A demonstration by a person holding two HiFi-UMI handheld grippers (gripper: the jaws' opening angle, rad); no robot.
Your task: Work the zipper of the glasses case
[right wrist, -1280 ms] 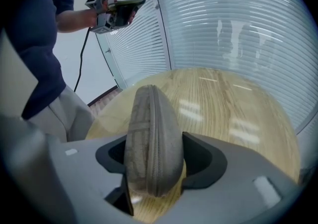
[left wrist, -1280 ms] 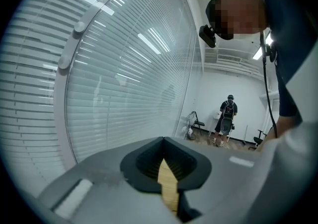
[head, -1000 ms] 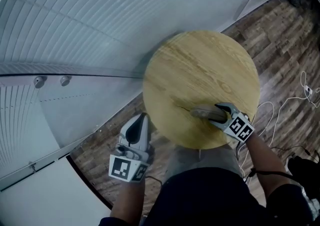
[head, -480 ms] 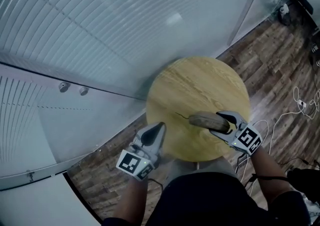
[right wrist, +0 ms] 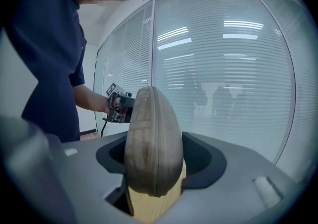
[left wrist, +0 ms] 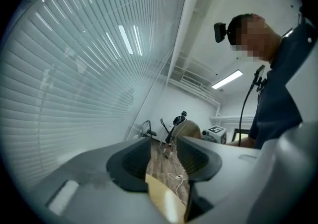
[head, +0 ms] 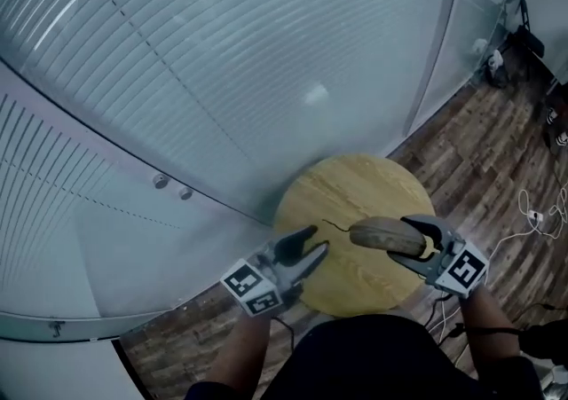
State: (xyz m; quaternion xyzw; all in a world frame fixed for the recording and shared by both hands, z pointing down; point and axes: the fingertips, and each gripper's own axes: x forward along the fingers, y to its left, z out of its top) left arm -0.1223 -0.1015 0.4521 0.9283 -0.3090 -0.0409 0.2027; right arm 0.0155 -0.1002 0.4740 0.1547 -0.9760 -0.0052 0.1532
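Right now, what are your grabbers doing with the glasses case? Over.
Right gripper shut on glasses case, over round table. Left gripper opening, empty. Nothing between it and the case.

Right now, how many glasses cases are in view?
1. The glasses case is clamped between the jaws of the right gripper, over the round wooden table. No other case shows.

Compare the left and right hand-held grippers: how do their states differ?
The right hand-held gripper is clamped on the tan fabric oval glasses case; the left hand-held gripper has nothing between its jaws, which are opening. The right one is over the round wooden table; the left sits at its near edge, short of the case. Both are grey with a square-marker cube.
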